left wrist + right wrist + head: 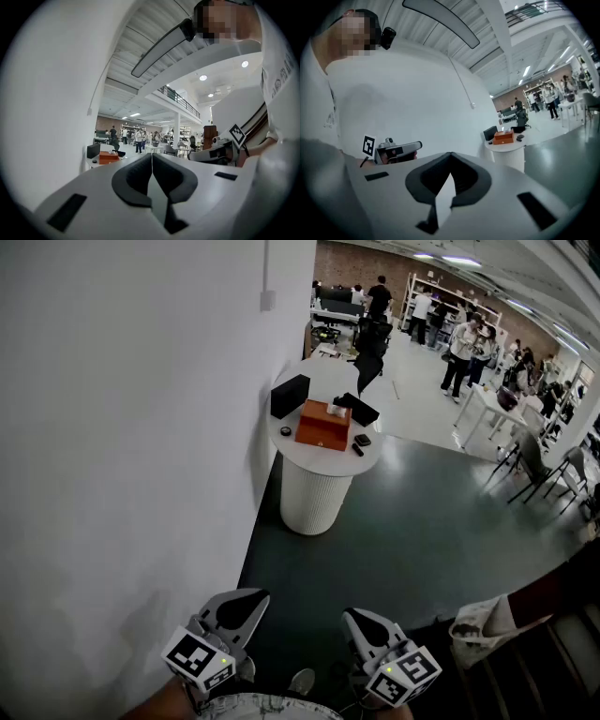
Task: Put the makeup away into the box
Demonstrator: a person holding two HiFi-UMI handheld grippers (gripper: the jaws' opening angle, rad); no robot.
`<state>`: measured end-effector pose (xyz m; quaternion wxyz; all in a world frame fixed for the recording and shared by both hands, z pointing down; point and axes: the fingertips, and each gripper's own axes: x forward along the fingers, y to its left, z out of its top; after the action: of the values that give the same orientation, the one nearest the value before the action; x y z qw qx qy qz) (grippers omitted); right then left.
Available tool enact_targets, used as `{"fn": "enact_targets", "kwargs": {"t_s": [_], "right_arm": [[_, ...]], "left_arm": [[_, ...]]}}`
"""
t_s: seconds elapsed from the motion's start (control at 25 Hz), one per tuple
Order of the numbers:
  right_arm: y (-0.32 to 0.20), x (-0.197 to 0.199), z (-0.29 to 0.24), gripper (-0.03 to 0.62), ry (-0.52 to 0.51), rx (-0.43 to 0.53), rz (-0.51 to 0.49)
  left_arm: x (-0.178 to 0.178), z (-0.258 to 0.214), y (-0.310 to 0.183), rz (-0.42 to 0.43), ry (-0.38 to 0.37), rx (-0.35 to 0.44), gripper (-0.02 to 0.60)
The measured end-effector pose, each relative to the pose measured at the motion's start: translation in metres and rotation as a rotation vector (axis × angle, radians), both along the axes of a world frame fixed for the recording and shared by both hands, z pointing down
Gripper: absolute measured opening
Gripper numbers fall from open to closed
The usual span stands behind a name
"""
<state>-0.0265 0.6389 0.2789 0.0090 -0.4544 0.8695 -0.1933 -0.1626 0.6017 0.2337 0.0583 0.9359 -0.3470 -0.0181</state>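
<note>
Tongs both pressed fully closed and empty, left tongs (242, 606) and right tongs (367, 624) side by side above dark floor (422, 521), with orange box (323, 425) and small dark makeup pieces (362, 440) on round white worktop (292, 451) well ahead of them.

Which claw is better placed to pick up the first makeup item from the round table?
Right claw, marginally. It and the left claw are shut, empty and far from the table; the small dark items lie right of the orange box, on its side.
</note>
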Motion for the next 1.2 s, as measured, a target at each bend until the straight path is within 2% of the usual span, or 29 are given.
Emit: {"fn": "enact_targets", "kwargs": {"t_s": [0.52, 1.2], "right_arm": [[-0.005, 0.008, 0.004, 0.008, 0.034, -0.007, 0.031], [-0.009, 0.003, 0.008, 0.009, 0.049, -0.005, 0.021]], "left_arm": [[0.002, 0.005, -0.003, -0.007, -0.009, -0.013, 0.023], [0.005, 0.011, -0.008, -0.002, -0.018, -0.005, 0.025]]}}
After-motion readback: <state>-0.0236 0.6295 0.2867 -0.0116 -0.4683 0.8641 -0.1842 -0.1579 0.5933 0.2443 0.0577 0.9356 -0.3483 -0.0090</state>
